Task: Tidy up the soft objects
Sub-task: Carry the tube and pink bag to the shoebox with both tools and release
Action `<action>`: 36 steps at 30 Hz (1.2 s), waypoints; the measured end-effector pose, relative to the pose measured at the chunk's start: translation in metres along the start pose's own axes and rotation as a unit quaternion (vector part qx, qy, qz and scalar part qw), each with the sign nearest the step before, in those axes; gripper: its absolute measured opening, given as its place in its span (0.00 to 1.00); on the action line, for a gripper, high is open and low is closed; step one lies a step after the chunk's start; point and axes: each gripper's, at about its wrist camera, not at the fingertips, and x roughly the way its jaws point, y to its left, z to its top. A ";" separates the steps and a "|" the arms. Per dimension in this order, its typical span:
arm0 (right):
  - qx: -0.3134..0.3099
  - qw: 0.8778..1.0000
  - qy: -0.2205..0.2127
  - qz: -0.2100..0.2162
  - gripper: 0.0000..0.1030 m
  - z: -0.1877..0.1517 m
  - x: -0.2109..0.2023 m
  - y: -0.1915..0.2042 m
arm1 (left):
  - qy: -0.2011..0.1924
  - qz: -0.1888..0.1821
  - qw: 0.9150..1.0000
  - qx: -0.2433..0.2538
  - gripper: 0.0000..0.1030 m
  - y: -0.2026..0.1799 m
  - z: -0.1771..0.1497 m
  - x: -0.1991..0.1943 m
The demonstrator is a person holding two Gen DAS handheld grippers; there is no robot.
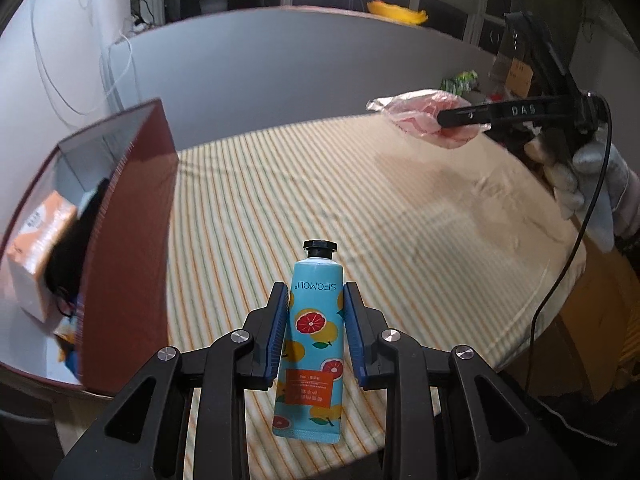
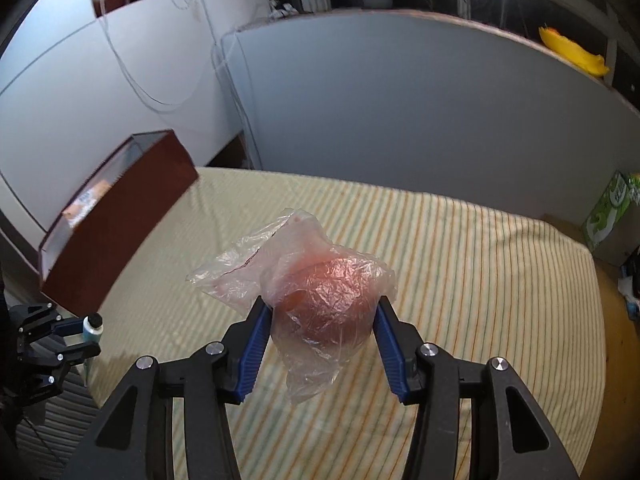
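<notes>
The box at the table's left edge is blurry, and its inside things are hard to make out. A striped cloth covers the table. The left gripper squeezes a blue tube with orange fruit pictures, held above the cloth. The right gripper squeezes a red lump in a crinkly clear bag, also lifted.
</notes>
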 end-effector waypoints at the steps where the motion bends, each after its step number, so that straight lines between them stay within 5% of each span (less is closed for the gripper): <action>1: -0.005 1.000 -0.005 0.003 0.46 0.004 -0.004 0.005 | -0.007 0.002 1.000 -0.001 0.25 0.001 0.003 -0.006; 16: -0.070 0.995 -0.051 0.048 0.46 0.081 -0.003 0.097 | -0.094 0.102 0.989 -0.055 0.25 0.084 0.021 -0.087; 26: -0.108 0.989 -0.054 0.091 0.46 0.135 0.034 0.176 | -0.100 0.159 0.979 -0.078 0.25 0.123 0.015 -0.089; 36: -0.133 0.985 -0.035 0.108 0.46 0.151 0.082 0.235 | -0.110 0.163 0.975 -0.105 0.25 0.144 0.017 -0.088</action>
